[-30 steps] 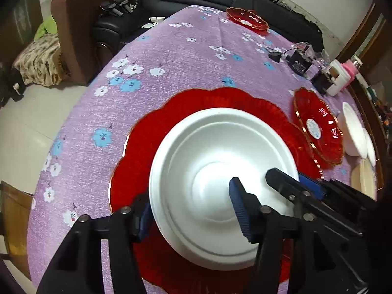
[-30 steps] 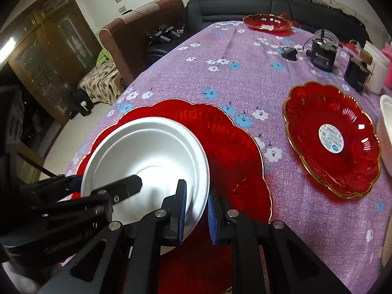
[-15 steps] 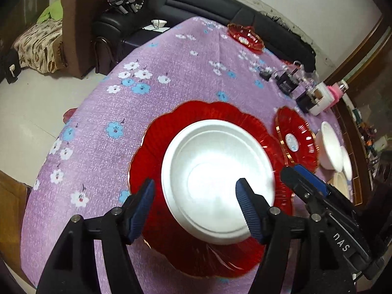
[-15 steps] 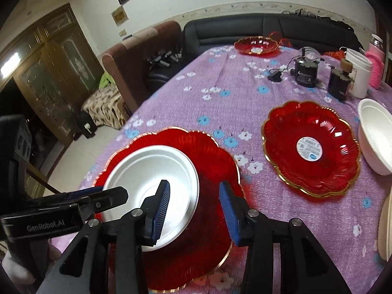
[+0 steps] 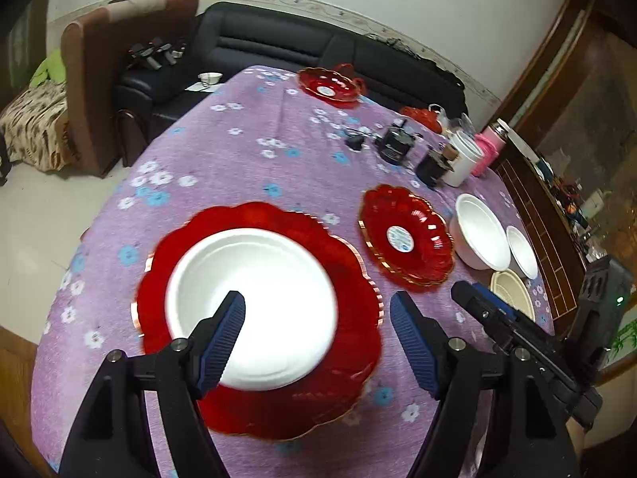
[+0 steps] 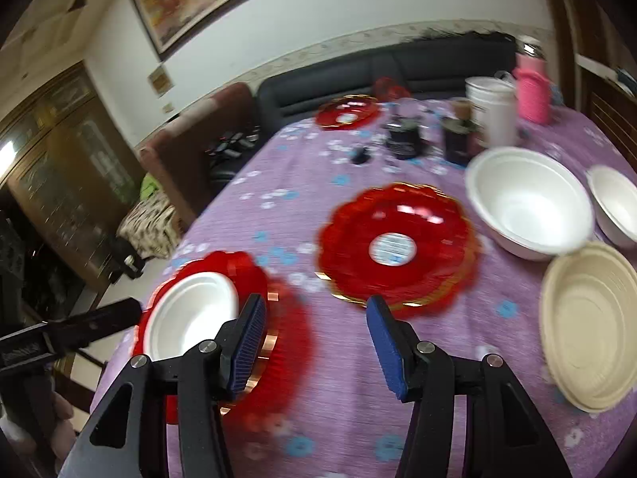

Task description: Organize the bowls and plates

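The white plate (image 5: 254, 306) lies centred on the large red plate (image 5: 350, 362), so that stacking step looks finished. Both the left gripper (image 5: 316, 342) and the right gripper (image 6: 314, 342) hang above the table with jaws spread, holding nothing. Next probably comes the smaller red plate (image 6: 398, 247), beyond the large red plate's right side; motion blur softens its rim.

large red plate (image 6: 278, 330) motion-blurred, beige bowl (image 6: 589, 326) cut off at edge
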`<action>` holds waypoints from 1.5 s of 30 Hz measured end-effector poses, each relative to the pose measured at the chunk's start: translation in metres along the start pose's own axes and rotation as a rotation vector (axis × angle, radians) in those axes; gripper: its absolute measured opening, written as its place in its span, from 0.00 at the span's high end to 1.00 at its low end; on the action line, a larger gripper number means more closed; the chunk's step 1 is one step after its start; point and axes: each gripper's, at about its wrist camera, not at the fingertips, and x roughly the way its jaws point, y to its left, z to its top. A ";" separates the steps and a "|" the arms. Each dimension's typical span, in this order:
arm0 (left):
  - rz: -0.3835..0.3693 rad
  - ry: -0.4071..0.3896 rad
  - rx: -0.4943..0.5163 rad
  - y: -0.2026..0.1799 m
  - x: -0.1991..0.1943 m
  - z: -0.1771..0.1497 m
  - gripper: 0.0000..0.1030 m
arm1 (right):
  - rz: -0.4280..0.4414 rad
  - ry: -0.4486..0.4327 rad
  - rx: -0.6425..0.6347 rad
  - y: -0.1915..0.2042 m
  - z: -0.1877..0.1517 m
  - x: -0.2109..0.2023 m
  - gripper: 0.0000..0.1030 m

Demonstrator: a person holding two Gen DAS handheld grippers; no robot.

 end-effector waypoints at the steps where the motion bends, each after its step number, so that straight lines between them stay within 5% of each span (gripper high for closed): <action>1: -0.006 0.006 0.001 -0.005 0.004 0.003 0.28 | -0.008 0.001 0.015 -0.008 -0.001 -0.001 0.44; 9: -0.027 0.037 0.011 -0.031 0.029 0.022 0.28 | -0.097 -0.007 0.093 -0.062 -0.011 -0.006 0.44; 20: -0.033 0.082 0.018 -0.068 0.077 0.065 0.28 | -0.125 0.014 0.135 -0.089 -0.010 0.016 0.44; 25: -0.058 0.134 -0.067 -0.061 0.112 0.088 0.28 | -0.155 -0.030 0.142 -0.092 -0.007 0.015 0.44; 30: -0.005 0.192 -0.058 -0.065 0.152 0.104 0.28 | -0.229 -0.097 0.121 -0.089 -0.006 0.010 0.43; 37: 0.021 0.321 -0.062 -0.066 0.205 0.111 0.28 | -0.126 -0.036 0.142 -0.085 0.007 0.031 0.42; 45: 0.076 0.380 -0.034 -0.068 0.235 0.107 0.28 | -0.198 0.030 0.142 -0.080 0.020 0.071 0.42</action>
